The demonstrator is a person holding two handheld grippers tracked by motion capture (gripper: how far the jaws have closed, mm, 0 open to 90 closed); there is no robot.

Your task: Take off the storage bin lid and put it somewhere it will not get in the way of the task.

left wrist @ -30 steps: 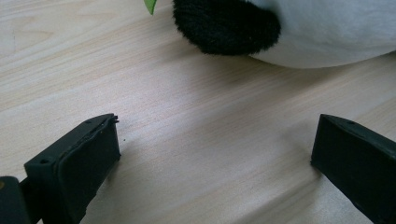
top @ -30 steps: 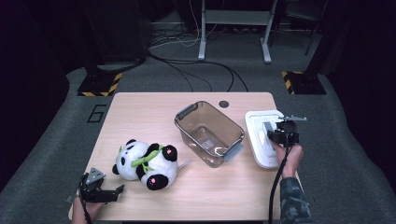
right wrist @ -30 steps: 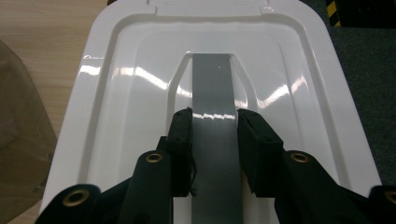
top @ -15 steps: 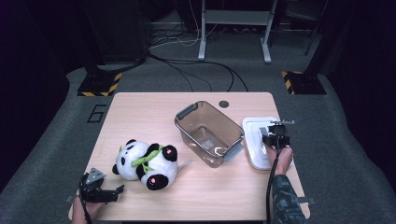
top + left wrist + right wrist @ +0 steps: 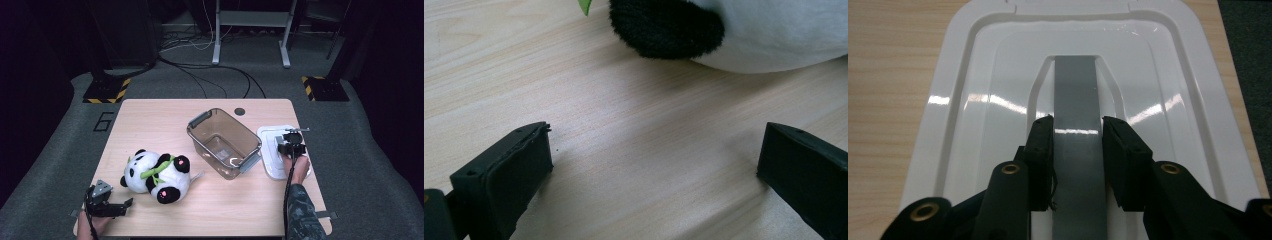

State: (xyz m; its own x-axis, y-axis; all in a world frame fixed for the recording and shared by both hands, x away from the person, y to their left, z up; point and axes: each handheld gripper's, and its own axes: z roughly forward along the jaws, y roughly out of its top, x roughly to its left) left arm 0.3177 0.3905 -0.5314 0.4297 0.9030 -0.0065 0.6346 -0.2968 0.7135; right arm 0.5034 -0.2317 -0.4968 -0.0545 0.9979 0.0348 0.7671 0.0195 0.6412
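A white box lid point(image 5: 274, 150) with a grey handle strip point(image 5: 1075, 100) lies on the table's right side. My right gripper point(image 5: 290, 145) is on it, its jaws closed against both sides of the grey handle point(image 5: 1077, 131). A clear plastic bin point(image 5: 223, 142) stands open and empty at the table's middle. A plush panda point(image 5: 157, 172) lies on its side at the front left. My left gripper point(image 5: 105, 202) rests open on the wood near the front left corner, nothing between its fingers point(image 5: 506, 170); the panda's black paw point(image 5: 666, 27) is just beyond them.
The wooden table point(image 5: 150, 125) has a small round grommet point(image 5: 239, 111) near its back edge. Beyond it are grey floor, cables and a metal stand's legs point(image 5: 250, 30). Yellow-black striped bases point(image 5: 102, 92) sit at the back left and back right.
My right gripper has slid a little left and down over the lid and settled on its grey handle. The left gripper and the panda have stayed put.
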